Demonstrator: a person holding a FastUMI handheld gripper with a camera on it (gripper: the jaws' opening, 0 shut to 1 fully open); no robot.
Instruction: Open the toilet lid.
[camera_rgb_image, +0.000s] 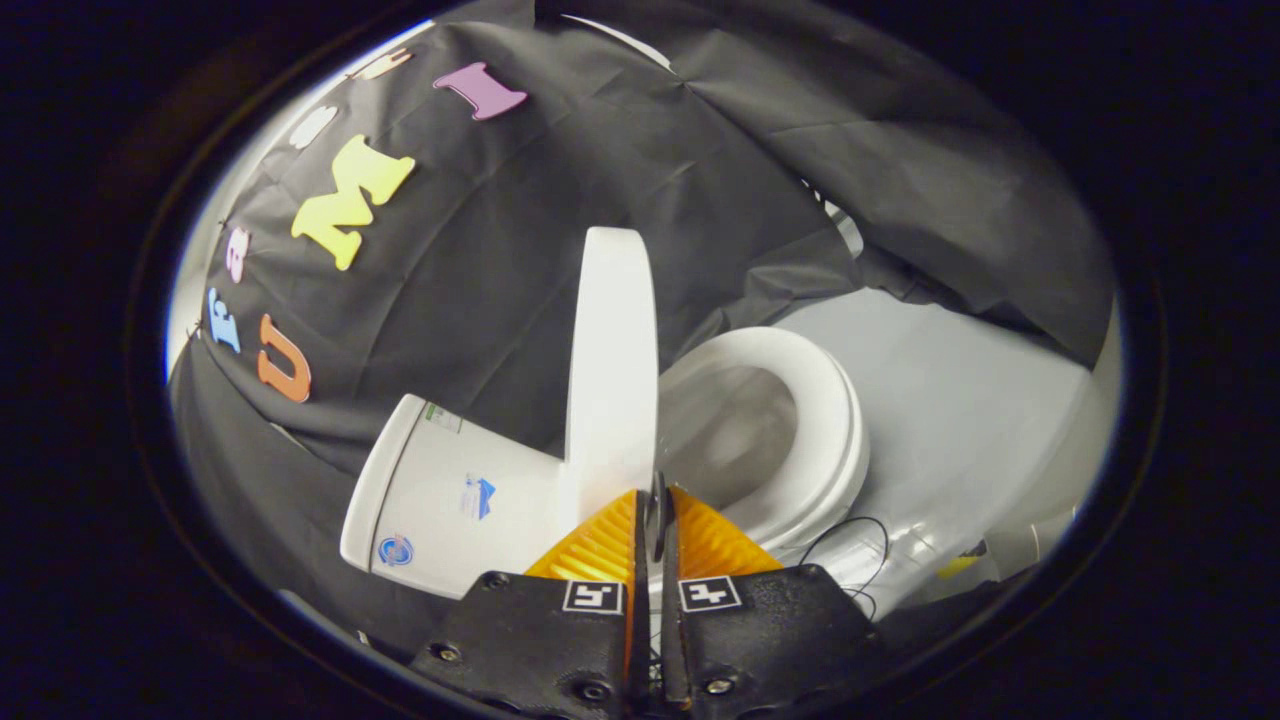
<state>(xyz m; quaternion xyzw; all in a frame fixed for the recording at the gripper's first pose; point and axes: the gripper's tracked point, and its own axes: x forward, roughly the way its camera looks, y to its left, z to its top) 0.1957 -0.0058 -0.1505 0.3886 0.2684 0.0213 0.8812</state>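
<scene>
Gripper view: fingers closed together, lid upright just ahead.

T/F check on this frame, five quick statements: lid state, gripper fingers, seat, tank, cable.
1. The toilet lid stands raised, edge-on to the camera. True.
2. The gripper is wide open. False: its orange fingers are closed nearly together, with just a thin gap between them.
3. The seat is down on the bowl, and the bowl is open to view. True.
4. The tank lies on the seat side of the lid. False: it is on the opposite side, behind the lid.
5. A thin black cable lies on the white floor near the bowl. True.
</scene>
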